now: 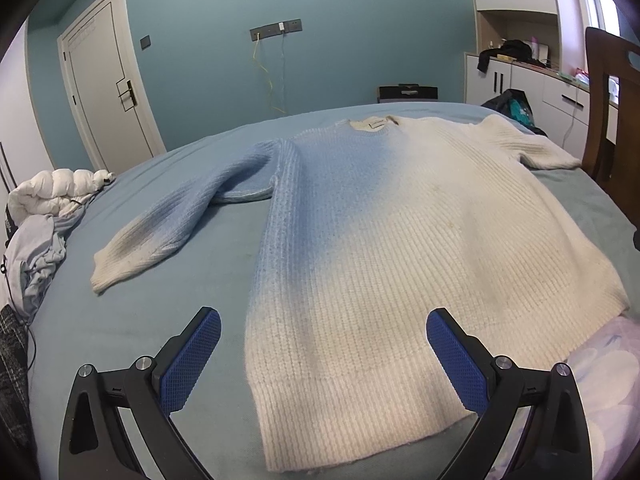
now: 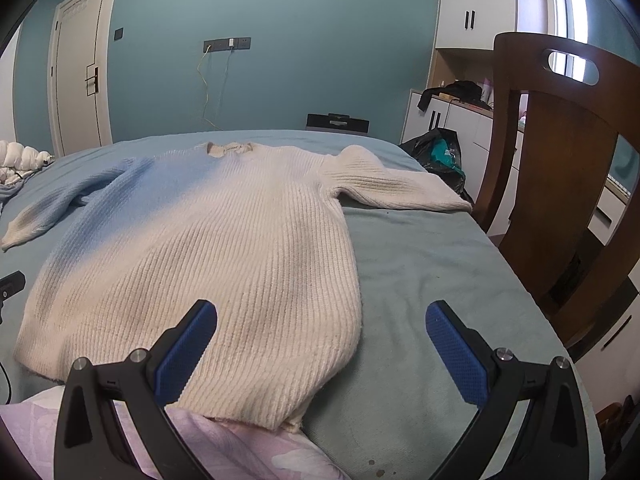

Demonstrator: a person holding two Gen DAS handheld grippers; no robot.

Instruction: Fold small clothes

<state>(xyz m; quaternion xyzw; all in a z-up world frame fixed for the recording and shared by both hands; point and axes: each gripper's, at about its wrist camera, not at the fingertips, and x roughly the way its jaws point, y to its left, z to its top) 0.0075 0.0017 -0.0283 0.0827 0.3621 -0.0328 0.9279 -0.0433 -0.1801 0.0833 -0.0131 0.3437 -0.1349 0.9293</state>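
Bedroom, teal walls; a bed (image 1: pixel 168 320) with a pale blue-green cover fills the foreground.

- White door (image 1: pixel 106 80): far left wall, shut.
- White quilted bundle (image 1: pixel 56 192) with grey-blue cloth beside it: left edge of the bed.
- Left tool (image 1: pixel 323 334): low over the near bed edge, blue pads spread wide apart, nothing between them; the left pad is above bare cover, the right above the sweater's hem.
- Sweater (image 1: pixel 400 240): ribbed knit, blue fading to cream, laid flat on the bed, collar away from the cameras, hem nearest them. Left sleeve (image 1: pixel 168 224) bent down alongside the body; right sleeve (image 2: pixel 396 190) stretched out toward the bed's right edge.
- Wall sockets (image 1: pixel 276 29): centre wall, two cables hanging.
- Right tool (image 2: pixel 321 326): low over the sweater's right hem corner, pads wide apart, empty.
- Lilac patterned cloth (image 2: pixel 224 448): under the near hem.
- Black bag (image 2: pixel 440 152): on the floor past the bed's far right corner.
- Wooden chair (image 2: pixel 560 168): just beside the bed's right edge.
- White cabinets (image 2: pixel 460 120): right wall.
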